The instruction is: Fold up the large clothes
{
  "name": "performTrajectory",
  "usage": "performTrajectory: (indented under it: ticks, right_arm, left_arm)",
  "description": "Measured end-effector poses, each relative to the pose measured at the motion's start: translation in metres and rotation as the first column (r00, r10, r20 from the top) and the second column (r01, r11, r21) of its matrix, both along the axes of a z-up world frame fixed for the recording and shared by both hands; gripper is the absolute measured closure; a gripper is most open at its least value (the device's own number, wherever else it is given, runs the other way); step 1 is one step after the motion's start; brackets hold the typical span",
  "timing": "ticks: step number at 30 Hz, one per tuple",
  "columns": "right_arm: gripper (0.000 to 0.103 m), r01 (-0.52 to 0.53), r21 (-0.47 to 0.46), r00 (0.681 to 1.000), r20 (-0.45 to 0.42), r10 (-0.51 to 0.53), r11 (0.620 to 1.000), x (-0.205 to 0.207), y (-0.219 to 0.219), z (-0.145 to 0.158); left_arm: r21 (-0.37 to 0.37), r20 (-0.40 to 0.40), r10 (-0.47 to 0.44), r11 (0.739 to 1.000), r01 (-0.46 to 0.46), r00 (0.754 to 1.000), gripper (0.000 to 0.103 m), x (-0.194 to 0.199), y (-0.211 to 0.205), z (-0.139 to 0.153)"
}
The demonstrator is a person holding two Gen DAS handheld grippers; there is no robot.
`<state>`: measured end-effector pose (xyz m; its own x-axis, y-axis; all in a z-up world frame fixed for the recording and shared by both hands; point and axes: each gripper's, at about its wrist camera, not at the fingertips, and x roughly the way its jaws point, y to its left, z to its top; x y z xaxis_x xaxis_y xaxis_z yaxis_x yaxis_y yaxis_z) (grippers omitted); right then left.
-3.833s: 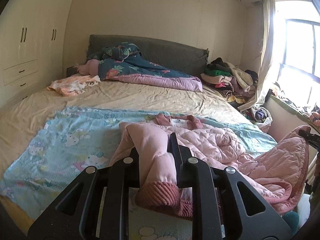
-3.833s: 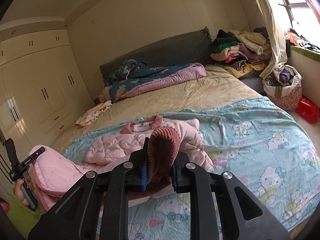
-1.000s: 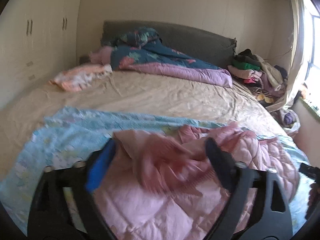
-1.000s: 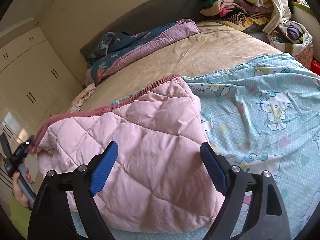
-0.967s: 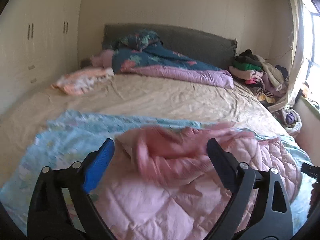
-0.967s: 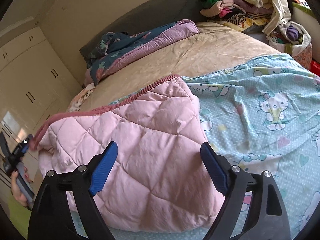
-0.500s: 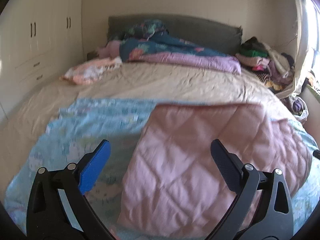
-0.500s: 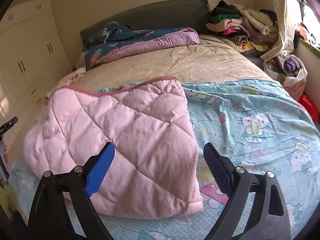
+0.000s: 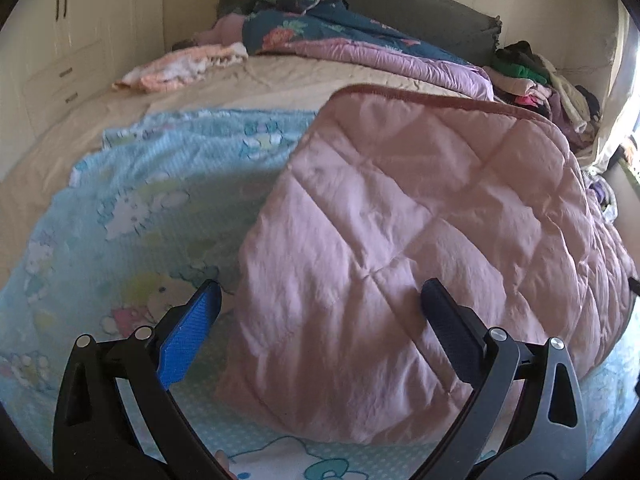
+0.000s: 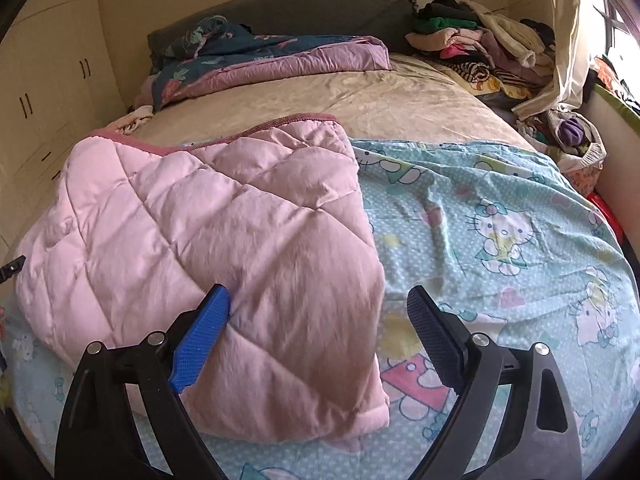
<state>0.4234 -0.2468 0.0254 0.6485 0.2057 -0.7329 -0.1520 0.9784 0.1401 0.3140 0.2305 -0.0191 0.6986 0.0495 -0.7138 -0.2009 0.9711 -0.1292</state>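
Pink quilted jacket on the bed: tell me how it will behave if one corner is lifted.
The pink quilted jacket will probably sag and unfold, since it lies in soft, puffy layers. Its padded stitching suggests it is light for its bulk. The smooth, faintly shiny fabric may slide across the cartoon-print sheet rather than stay put.

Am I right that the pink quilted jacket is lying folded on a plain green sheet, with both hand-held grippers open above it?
Not quite: the sheet is light blue with cartoon cats, as the right wrist view shows. The pink quilted jacket does lie folded on it, with the left hand-held gripper and right hand-held gripper open above it.
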Motion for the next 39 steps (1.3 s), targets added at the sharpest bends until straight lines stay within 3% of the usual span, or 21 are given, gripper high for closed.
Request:
performTrajectory:
  ticks: [2, 3, 4, 6, 7, 8, 14, 20, 26, 31, 34, 36, 38, 39]
  right_arm:
    - [0.016, -0.004, -0.003, 1.0, -0.002, 0.004, 1.0, 0.003, 0.001, -0.004]
    - [0.022, -0.005, -0.001, 1.0, -0.009, 0.005, 1.0, 0.005, 0.001, -0.007]
    - [0.043, -0.015, 0.013, 1.0, -0.014, 0.016, 1.0, 0.007, 0.003, -0.009]
    - [0.062, -0.01, -0.015, 1.0, 0.003, 0.01, 1.0, 0.008, 0.009, -0.008]
    - [0.074, -0.005, -0.024, 1.0, 0.016, 0.006, 1.0, 0.008, 0.011, -0.004]
    - [0.079, 0.006, -0.011, 0.999, 0.034, -0.005, 1.0, 0.008, 0.012, 0.0]
    - [0.085, 0.105, -0.025, 0.989, 0.104, -0.102, 0.994, 0.027, 0.019, 0.024]
    - [0.086, 0.173, -0.002, 0.984, 0.042, -0.173, 0.985, 0.064, 0.011, 0.008]
    - [0.086, 0.195, -0.011, 0.98, -0.034, -0.195, 0.981, 0.079, 0.014, -0.021]
    - [0.084, 0.199, -0.005, 0.98, -0.032, -0.199, 0.98, 0.077, 0.015, -0.027]
    - [0.075, 0.227, 0.051, 0.973, -0.043, -0.225, 0.972, 0.071, 0.005, -0.024]
    - [0.056, 0.25, 0.089, 0.968, -0.04, -0.247, 0.964, 0.065, -0.003, -0.018]
    - [0.029, 0.258, 0.129, 0.966, -0.03, -0.257, 0.957, 0.057, -0.009, -0.011]
    - [0.025, 0.263, 0.14, 0.965, -0.022, -0.262, 0.955, 0.052, -0.01, -0.007]
  left_arm:
    - [-0.036, -0.008, -0.01, 0.999, 0.009, 1.0, 0.012, 0.004, 0.002, -0.005]
    - [-0.071, -0.007, -0.023, 0.997, 0.022, 1.0, 0.026, 0.006, 0.003, -0.006]
    - [-0.092, -0.003, -0.028, 0.995, 0.028, 1.0, 0.036, 0.007, 0.002, -0.006]
    - [-0.092, 0.01, -0.036, 0.995, 0.037, 0.999, 0.069, 0.01, -0.001, -0.003]
    - [-0.078, 0.017, -0.044, 0.996, 0.045, 0.999, 0.075, 0.012, -0.004, 0.001]
    - [-0.058, 0.026, -0.049, 0.997, 0.051, 0.998, 0.082, 0.013, -0.008, 0.005]
    - [-0.004, 0.082, -0.03, 1.0, 0.03, 0.996, 0.086, 0.043, -0.011, 0.033]
    - [0.062, 0.037, 0.011, 0.998, -0.013, 0.999, 0.087, 0.076, -0.013, 0.02]
    - [0.053, -0.012, 0.036, 0.998, -0.036, 0.999, 0.087, 0.088, -0.01, -0.007]
    - [0.029, -0.01, 0.058, 0.998, -0.058, 0.998, 0.085, 0.085, -0.008, -0.003]
    - [0.028, -0.004, 0.068, 0.997, -0.067, 0.998, 0.079, 0.081, -0.008, 0.004]
    - [0.032, 0.002, 0.067, 0.997, -0.068, 0.998, 0.062, 0.079, -0.008, 0.009]
    - [0.037, 0.011, 0.063, 0.997, -0.064, 0.998, 0.048, 0.073, -0.01, 0.016]
    - [0.038, 0.019, 0.059, 0.997, -0.06, 0.998, 0.043, 0.07, -0.01, 0.019]
